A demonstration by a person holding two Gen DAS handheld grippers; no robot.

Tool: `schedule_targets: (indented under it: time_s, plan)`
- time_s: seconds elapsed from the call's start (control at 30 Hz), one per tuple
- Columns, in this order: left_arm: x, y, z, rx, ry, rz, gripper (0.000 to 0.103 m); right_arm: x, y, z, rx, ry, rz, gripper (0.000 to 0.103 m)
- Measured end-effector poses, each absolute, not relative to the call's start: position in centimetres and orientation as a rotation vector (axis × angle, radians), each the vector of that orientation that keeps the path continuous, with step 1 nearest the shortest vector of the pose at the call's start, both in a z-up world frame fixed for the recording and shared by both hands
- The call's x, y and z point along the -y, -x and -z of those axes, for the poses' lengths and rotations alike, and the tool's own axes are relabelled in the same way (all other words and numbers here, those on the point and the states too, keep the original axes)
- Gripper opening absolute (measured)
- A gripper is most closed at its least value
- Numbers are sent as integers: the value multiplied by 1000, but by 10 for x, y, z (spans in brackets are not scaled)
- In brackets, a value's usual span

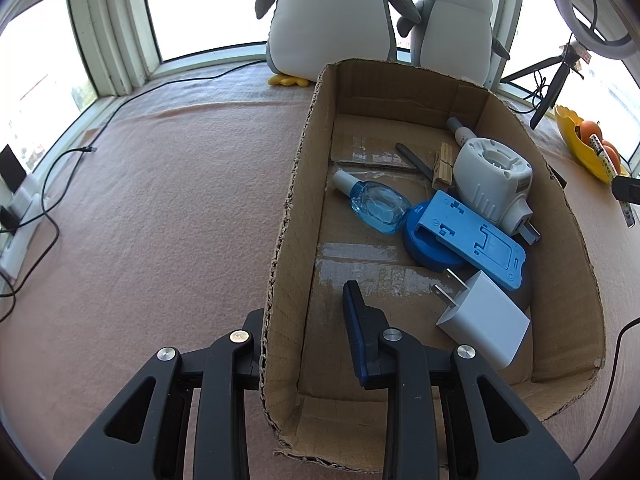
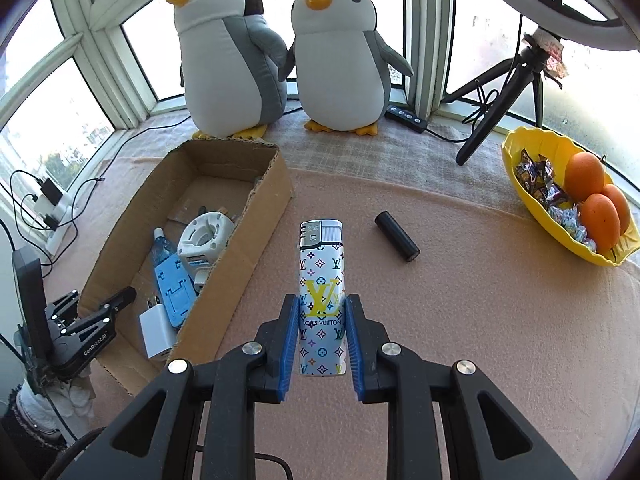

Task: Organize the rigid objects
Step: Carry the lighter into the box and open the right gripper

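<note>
Box [image 2: 248,240] wall left, battery [image 2: 397,241] right – open blanket [image 2: 460,340] between, seemingly clear.

1. Lighter [image 2: 321,300]: silver-white, with small multicoloured flower marks and a large yellow monogram.
2. Box [image 1: 292,216]: plain brown cardboard.
3. Bottle [image 1: 378,206]: clear blue.
4. Charger [image 1: 482,320]: white.
5. Cylinder [image 2: 397,241]: black.
6. Bowl [image 2: 520,196]: yellow.
7. Cloth [image 1: 160,220]: pink.

Bay windows [image 2: 60,120] with pale frames wrapped the far side, daylight blown out white. Pink blanket [image 1: 160,200] covered the surface. Two plush penguins [image 2: 280,60] stood against the glass. Black tripod [image 2: 500,100] with ring light [image 2: 560,12] at right, yellow fruit bowl [image 2: 516,184] near it. Power strip [image 1: 20,216] and cables [image 1: 60,184] along left sill.
</note>
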State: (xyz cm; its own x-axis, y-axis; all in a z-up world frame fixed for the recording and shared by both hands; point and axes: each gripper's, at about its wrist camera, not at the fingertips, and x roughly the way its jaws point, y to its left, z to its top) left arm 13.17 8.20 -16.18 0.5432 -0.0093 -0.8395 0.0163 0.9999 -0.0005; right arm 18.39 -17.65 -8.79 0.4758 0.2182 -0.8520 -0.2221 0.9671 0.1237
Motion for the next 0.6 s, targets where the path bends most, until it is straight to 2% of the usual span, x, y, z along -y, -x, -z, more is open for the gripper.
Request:
schedule_targets:
  time_s: [0.6]
  plan:
    - [-80, -132, 161, -994, 1, 14, 27, 97, -206, 79, -1032, 64, -404, 21]
